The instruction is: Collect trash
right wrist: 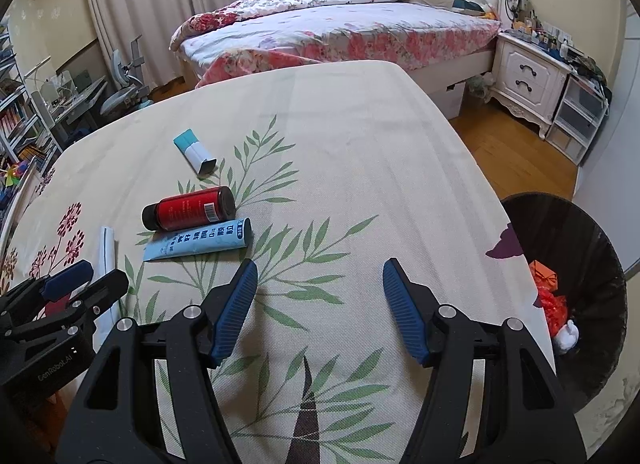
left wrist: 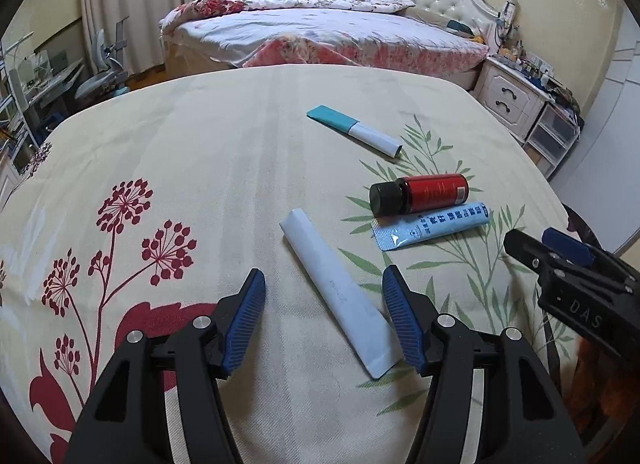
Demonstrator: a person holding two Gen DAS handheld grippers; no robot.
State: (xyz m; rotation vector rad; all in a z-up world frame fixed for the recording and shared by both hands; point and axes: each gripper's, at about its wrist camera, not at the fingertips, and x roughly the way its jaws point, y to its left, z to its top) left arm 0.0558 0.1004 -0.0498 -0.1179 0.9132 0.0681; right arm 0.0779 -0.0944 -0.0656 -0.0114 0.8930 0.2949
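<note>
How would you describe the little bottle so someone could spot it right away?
On the floral tablecloth, among green leaf prints, a small bottle lies on its side beside a pale blue tube. Only it has a red label and black cap.

Both units same build: left gripper [left wrist: 324,318] and right gripper [right wrist: 320,312] have matte black plastic arms, with ribbed blue pads on the fingers [left wrist: 248,316]. Round silver screws [left wrist: 202,321] at the pivots. White lettering on the bodies: "DAS", "GenRobot.AI".
</note>
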